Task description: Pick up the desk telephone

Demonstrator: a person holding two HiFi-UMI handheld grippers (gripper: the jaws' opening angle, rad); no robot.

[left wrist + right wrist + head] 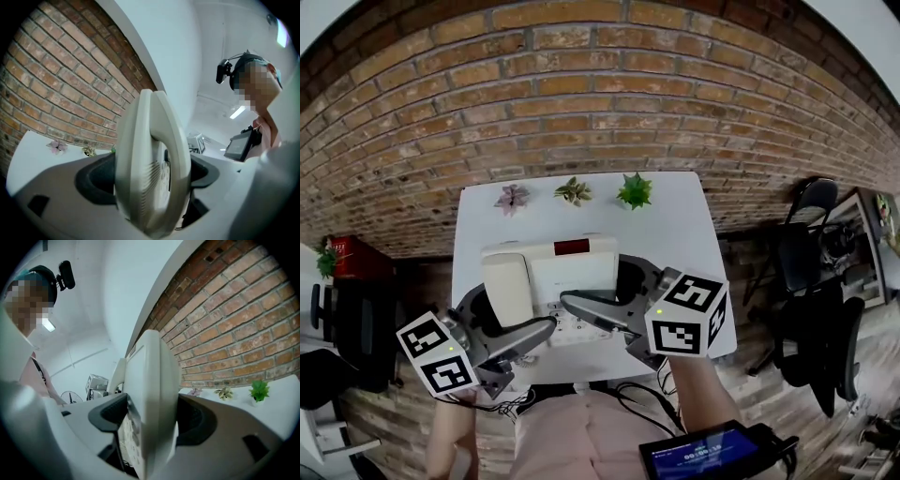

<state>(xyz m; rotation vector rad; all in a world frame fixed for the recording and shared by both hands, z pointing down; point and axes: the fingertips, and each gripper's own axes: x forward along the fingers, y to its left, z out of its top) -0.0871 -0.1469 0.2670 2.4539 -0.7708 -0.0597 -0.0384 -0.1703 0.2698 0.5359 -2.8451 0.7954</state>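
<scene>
**Two grippers, one desk telephone (pixel 572 272), held over the white table (pixel 675 216)**

We see the left gripper (pixel 520 323) clamped on the handset (pixel 506 289) side and the right gripper (pixel 598 292) clamped on the opposite side, each with its jaws pressed to the casing. From above, the jaws cover part of the keypad (pixel 572 323). In both gripper views the phone stands edge-on, so we can barely make out its face. We count three small plants (pixel 574 191) along the far edge by the brick wall (pixel 581 94). The left gripper view shows two clearly, the third mostly behind the phone.
</scene>
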